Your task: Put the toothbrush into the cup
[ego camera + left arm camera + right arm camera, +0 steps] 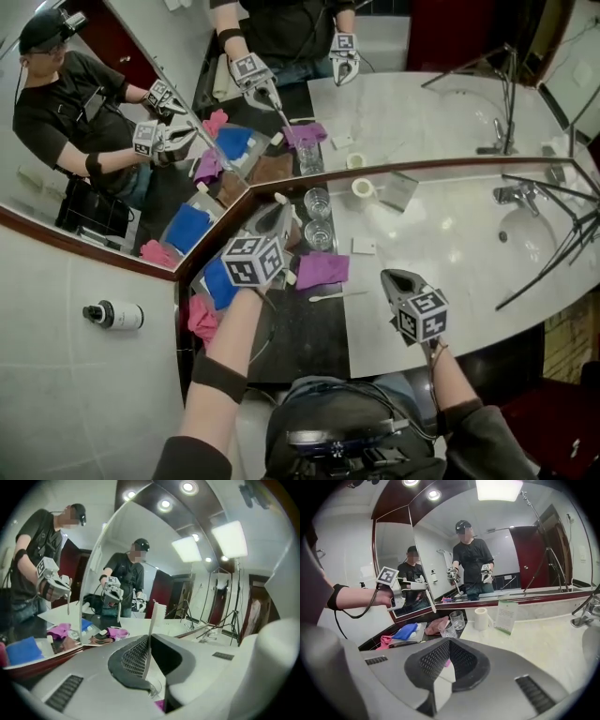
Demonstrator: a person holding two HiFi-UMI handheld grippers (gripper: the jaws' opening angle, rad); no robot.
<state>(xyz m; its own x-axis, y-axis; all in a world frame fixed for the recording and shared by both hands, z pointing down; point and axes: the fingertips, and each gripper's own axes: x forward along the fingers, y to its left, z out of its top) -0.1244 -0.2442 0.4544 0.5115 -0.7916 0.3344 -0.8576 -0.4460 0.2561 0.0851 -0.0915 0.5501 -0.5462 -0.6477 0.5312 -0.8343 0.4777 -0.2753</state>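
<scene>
A white toothbrush [153,620] stands clamped between the jaws of my left gripper [149,645], bristle end up. In the right gripper view the left gripper [423,588] is raised at the left with the toothbrush [431,604] hanging from it. Two clear glass cups, the far one [317,202] and the near one [319,234], stand on the dark counter strip just right of the left gripper [278,217]. Both cups [457,619] look empty. My right gripper [394,277] hovers over the marble counter, shut with nothing in it.
A purple cloth [322,269] lies by the near cup, with blue [217,281] and pink [200,317] cloths to the left. A white roll [363,188], a card [398,190], a faucet [511,194] and tripod legs [553,253] are to the right. Mirrors line the back.
</scene>
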